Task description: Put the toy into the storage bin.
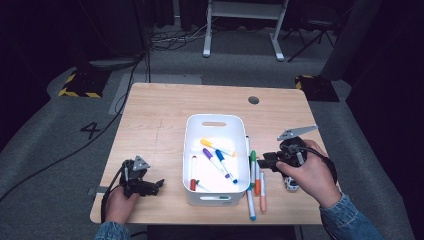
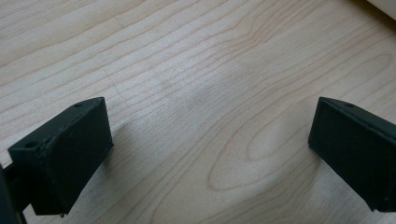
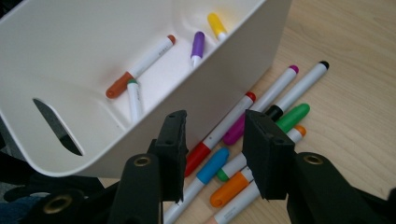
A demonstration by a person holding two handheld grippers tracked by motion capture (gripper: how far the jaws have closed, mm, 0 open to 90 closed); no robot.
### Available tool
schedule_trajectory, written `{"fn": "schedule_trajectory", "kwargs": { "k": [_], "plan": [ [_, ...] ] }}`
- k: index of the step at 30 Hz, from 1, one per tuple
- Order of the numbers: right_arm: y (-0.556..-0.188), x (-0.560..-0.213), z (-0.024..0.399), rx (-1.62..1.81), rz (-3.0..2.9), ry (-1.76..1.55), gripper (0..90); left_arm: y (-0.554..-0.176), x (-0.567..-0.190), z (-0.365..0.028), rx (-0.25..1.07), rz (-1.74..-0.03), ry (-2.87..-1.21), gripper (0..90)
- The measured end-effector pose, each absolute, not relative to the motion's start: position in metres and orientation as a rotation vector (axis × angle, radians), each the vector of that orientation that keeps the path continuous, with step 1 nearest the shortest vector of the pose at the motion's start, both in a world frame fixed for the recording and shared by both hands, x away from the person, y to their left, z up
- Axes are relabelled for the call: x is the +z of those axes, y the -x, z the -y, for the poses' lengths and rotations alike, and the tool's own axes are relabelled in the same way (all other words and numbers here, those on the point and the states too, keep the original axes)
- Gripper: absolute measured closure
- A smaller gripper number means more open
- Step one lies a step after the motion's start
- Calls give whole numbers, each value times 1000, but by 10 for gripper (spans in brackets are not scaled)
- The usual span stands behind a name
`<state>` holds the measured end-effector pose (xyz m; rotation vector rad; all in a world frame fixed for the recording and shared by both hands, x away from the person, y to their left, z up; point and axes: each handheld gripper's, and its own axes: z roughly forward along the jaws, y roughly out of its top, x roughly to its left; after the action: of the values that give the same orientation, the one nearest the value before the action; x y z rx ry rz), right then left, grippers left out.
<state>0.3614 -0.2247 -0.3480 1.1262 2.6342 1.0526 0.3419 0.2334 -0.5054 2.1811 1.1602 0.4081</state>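
Reaching in from the right, the right hand-held gripper [image 1: 266,161] hangs over the row of markers [image 1: 255,175] that lies on the tabletop [image 1: 160,107] just beside the right wall of the white bin [image 1: 216,121]. In the right gripper view its jaws stand at a narrow gap with nothing pressed between the pads; below that gap lie a red-capped marker [image 3: 219,133], a blue-capped marker [image 3: 205,175] and the dark purple cap of a third, with an orange-capped marker [image 3: 236,184] and a green-capped marker [image 3: 290,117] just to one side. No pad touches any of them that I can tell. A pink-tipped marker [image 3: 280,84] and a black-tipped marker [image 3: 306,83] lie farther along the same bunch.

Inside the bin rest more markers: a yellow-capped one [image 1: 215,146], a purple-capped one [image 1: 212,160], a blue-capped one [image 1: 226,167] and a red-capped one [image 1: 193,172] near the left wall, plus a short green-tipped one by its end. A small green mark shows on the bin's near wall, too small to read.

The left hand-held gripper [image 1: 150,186] sits low at the near left corner of the tabletop, well apart from the bin. In the left gripper view its jaws are spread wide over bare wood grain, holding nothing.

On the grey floor to the left of the table a large painted "4" [image 1: 90,130] can be read. No writing on the markers is legible.
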Motion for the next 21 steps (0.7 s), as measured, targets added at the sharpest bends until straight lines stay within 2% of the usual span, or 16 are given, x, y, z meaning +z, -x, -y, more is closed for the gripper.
{"fn": "schedule_trajectory", "kwargs": {
  "k": [21],
  "plan": [
    [-368,-423,236,822,-2707,-1249,599,-342,-505,-233,408,-1160,-2181,0]
  ]
}}
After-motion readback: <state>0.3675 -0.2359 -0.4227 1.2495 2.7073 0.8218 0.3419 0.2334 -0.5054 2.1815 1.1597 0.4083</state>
